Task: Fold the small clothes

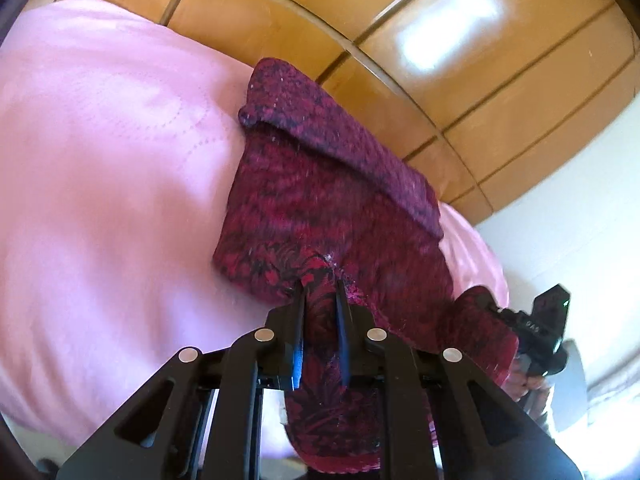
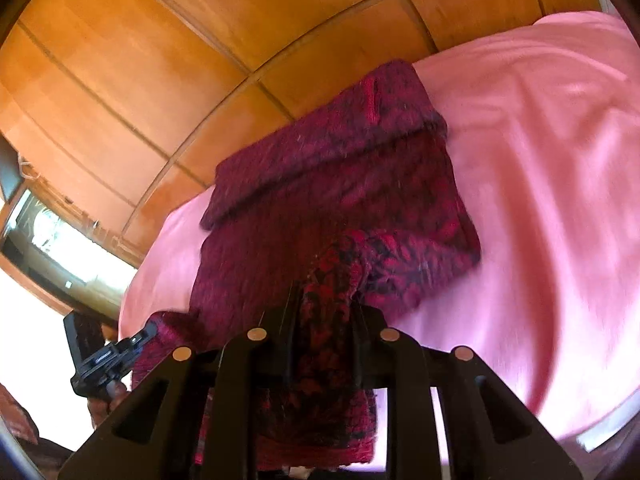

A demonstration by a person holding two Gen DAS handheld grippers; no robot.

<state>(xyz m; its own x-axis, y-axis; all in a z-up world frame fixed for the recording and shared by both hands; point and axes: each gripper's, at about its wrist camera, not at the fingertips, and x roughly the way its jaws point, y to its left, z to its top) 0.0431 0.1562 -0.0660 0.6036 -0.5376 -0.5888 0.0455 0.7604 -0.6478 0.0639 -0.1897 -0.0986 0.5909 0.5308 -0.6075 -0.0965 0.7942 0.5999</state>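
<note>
A dark red and black patterned knit garment (image 1: 320,200) (image 2: 320,200) lies on a pink bed sheet (image 1: 100,160), with its far end folded back over itself. In the left wrist view my left gripper (image 1: 320,284) is shut on a bunched piece of the garment's near edge, and cloth hangs down between the fingers. In the right wrist view my right gripper (image 2: 326,296) is shut on the other near corner in the same way. Both near corners are lifted off the sheet. Each view shows the other gripper's black body (image 1: 540,332) (image 2: 108,356) at its side, partly wrapped in cloth.
The pink sheet (image 2: 540,160) spreads wide beside the garment. A wooden panelled wardrobe (image 1: 440,60) (image 2: 160,60) stands just behind the bed. A white wall (image 1: 580,220) is at the right of the left wrist view. A bright window (image 2: 48,240) is at the left of the right wrist view.
</note>
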